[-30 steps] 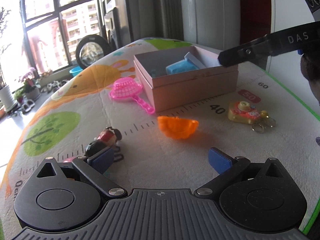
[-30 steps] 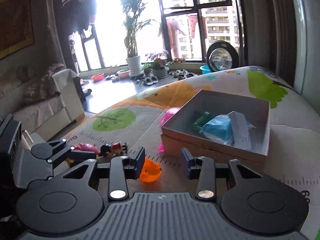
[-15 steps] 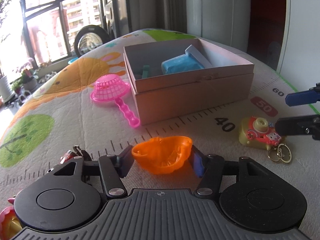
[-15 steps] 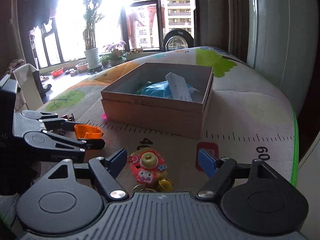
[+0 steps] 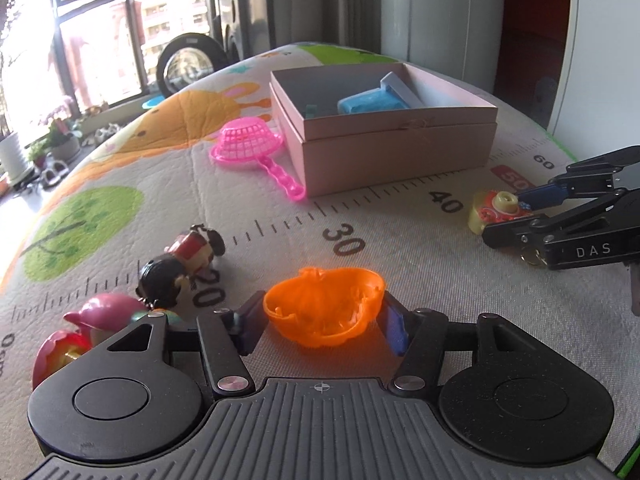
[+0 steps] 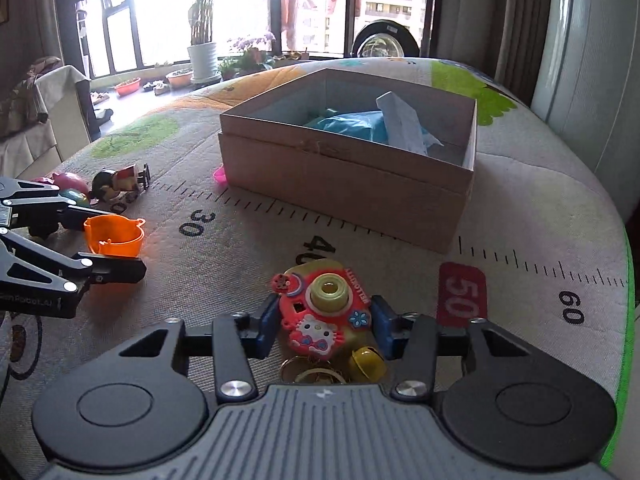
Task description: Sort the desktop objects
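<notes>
Orange cup [image 5: 324,310]: thin, light, springy shell clamped between your left gripper [image 5: 320,320] pads; squeeze gently at the rim.
Camera keychain [image 6: 320,312]: small, rigid; your right gripper [image 6: 322,326] is closing across its body.
Change: a second ago both sat bare, fingers empty.
Box [image 5: 384,136]: beyond both fingertips.

glossy translucent plastic orange cup [image 5: 324,312]; matt cardboard box [image 5: 396,152].
</notes>
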### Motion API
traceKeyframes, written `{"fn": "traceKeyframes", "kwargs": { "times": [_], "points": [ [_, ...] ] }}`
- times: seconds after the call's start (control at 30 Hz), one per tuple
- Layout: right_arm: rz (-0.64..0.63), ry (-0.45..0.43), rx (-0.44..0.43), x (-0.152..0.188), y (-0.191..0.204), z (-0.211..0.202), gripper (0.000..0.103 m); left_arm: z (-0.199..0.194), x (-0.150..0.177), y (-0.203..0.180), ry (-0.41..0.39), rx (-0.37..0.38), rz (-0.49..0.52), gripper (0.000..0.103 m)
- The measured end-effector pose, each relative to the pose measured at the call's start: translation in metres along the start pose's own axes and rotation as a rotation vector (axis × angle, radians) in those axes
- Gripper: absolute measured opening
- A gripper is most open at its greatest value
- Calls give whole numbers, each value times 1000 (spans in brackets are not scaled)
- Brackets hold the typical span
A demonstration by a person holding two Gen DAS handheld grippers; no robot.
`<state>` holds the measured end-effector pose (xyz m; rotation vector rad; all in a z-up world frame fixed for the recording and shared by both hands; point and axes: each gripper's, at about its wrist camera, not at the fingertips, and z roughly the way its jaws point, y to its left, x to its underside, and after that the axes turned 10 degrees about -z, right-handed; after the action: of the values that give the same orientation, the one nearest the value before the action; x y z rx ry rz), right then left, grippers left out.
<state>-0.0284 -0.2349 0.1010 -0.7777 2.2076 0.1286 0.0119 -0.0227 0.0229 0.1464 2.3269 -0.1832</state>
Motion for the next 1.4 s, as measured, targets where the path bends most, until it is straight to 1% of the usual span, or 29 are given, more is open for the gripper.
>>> {"fn": "traceKeyframes", "kwargs": {
  "times": [0.07,0.13,0.2,0.23,0.33,0.37,0.4,0.47,0.53,0.57,0.63,0.67,0.7,0.73,0.77,0.83,0.87,0.97,1.03,1.1,1.2,1.27,1.33,1.4],
  "points": [
    [-14,-12,3,0,3,-9,46,-5,0,0,-7,2,5,64],
    [7,-31,-36,-4,1,-24,46,-14,-1,-2,-25,2,15,64],
    [30,-85,-66,-15,-5,-47,46,-27,-9,-3,-66,13,26,64],
    [37,-131,-70,-24,-10,-62,46,-35,-18,-4,-102,23,33,64],
    [64,-291,-49,-59,-29,-106,46,-58,-58,-12,-256,48,79,64],
    [74,-340,-33,-74,-37,-118,46,-61,-72,-16,-299,47,92,64],
    [76,-368,-16,-85,-43,-123,46,-60,-84,-20,-327,47,101,64],
    [75,-399,39,-105,-52,-124,46,-47,-109,-28,-354,58,105,64],
    [77,-400,80,-125,-61,-114,46,-28,-131,-34,-364,64,89,66],
    [80,-395,91,-131,-64,-108,46,-15,-144,-34,-366,63,68,72],
    [101,-372,117,-144,-74,-91,46,0,-157,-29,-332,50,33,84],
    [110,-362,124,-147,-78,-83,46,0,-156,-25,-326,58,16,90],
    [116,-354,128,-149,-82,-76,46,-6,-150,-17,-332,86,7,94],
    [122,-347,131,-151,-85,-68,46,-11,-142,-12,-337,92,7,99],
    [135,-333,130,-154,-90,-56,46,-16,-130,-7,-335,76,9,100],
    [161,-309,120,-162,-96,-37,46,-22,-108,-3,-293,33,15,100],
    [168,-297,120,-166,-99,-24,46,-23,-95,-1,-270,25,23,100],
    [152,-272,162,-183,-98,9,46,-25,-61,3,-228,10,60,100],
    [161,-239,151,-193,-98,33,47,-26,-48,9,-222,-23,59,100],
    [178,-204,158,-198,-97,49,49,-27,-41,19,-212,-47,22,100],
    [175,-191,142,-196,-87,54,49,-31,-30,36,-206,-69,-6,101],
    [152,-184,126,-196,-76,51,49,-35,-22,42,-205,-96,-12,101],
    [121,-175,107,-199,-63,53,49,-39,-18,50,-201,-100,-38,102],
    [102,-157,67,-203,-48,58,55,-42,-14,57,-202,-104,-67,102]
  ]
}}
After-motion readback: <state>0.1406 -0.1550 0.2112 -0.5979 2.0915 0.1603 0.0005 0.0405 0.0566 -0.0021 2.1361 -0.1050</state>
